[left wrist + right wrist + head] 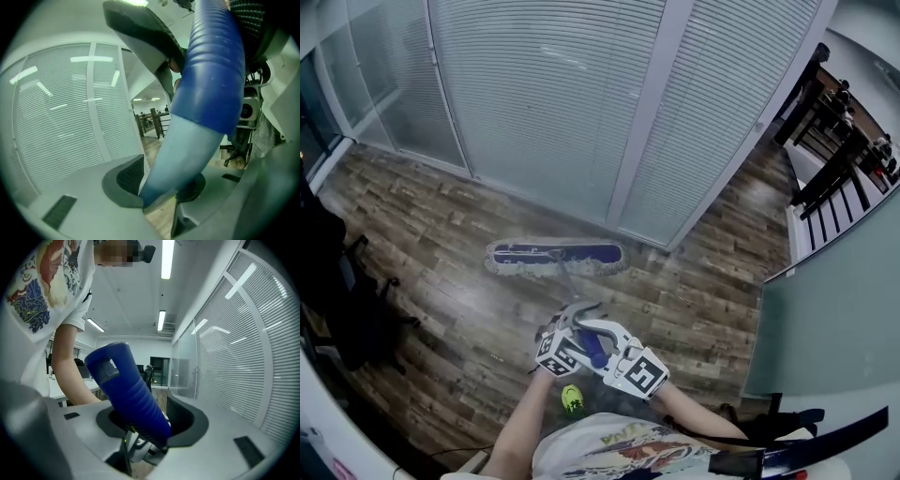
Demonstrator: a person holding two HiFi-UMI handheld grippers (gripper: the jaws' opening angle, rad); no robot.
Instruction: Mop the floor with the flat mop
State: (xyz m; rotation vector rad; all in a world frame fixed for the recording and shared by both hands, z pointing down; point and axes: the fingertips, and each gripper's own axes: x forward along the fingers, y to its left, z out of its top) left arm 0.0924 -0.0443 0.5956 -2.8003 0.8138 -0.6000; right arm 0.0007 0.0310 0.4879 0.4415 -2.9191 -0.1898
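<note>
Stroke in hand: both claws clenched on handle (211, 79).
Left claw (159, 190) lower, right claw (147, 427) on the blue end; mop head (555, 255) flat on floor (441, 234) near the blinds. I'd keep it flat and press evenly.

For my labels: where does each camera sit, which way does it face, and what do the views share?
Head view: on the head, facing steeply down at floor and mop head; forearms, left gripper, right gripper show.
Left gripper view: on that gripper, along its fingers towards blinds, handle between them; no body clearly shows.
Right gripper view: on that gripper, facing back; shirt, arm show.
Shared: handle, in all.
</note>
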